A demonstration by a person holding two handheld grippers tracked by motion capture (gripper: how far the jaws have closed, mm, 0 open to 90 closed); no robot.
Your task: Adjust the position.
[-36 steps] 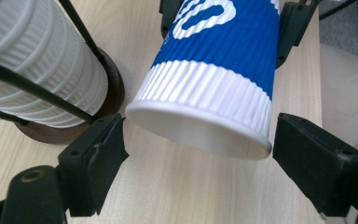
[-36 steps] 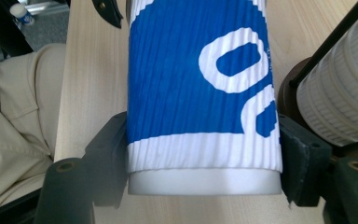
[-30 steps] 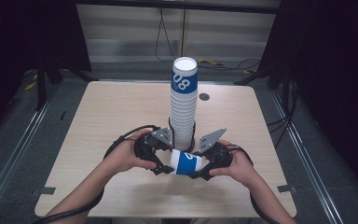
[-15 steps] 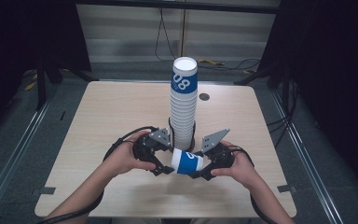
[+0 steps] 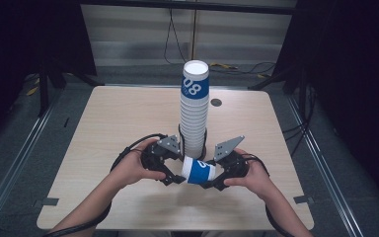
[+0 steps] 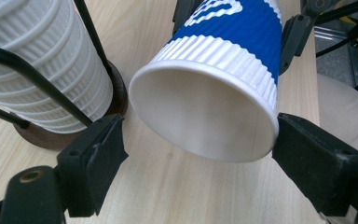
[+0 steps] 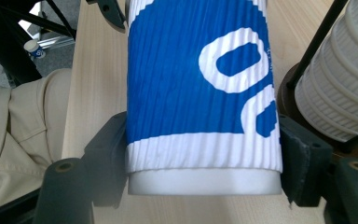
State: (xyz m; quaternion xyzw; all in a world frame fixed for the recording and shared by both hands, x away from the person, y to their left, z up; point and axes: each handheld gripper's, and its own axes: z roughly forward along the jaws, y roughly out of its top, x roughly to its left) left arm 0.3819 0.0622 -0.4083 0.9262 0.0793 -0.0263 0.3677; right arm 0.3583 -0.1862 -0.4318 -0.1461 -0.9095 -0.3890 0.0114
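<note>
At the near middle of the table (image 5: 108,123), the left gripper (image 5: 170,170) sits with its jaws released, spread on either side of the open mouth of the blue-and-white cup (image 5: 198,171), not pressing it. The cup lies sideways just in front of the cup stack (image 5: 194,113). The right gripper (image 5: 216,177) clenches the cup's base end.

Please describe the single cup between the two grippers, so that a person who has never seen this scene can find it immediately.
On the wooden table a tall stack of cups stands upright in a wire holder. In front of its base, the single cup lies on its side above the table, its base end clamped by the right gripper. Unlike its stacked neighbours, it is separate, with its open mouth toward the left gripper.
</note>
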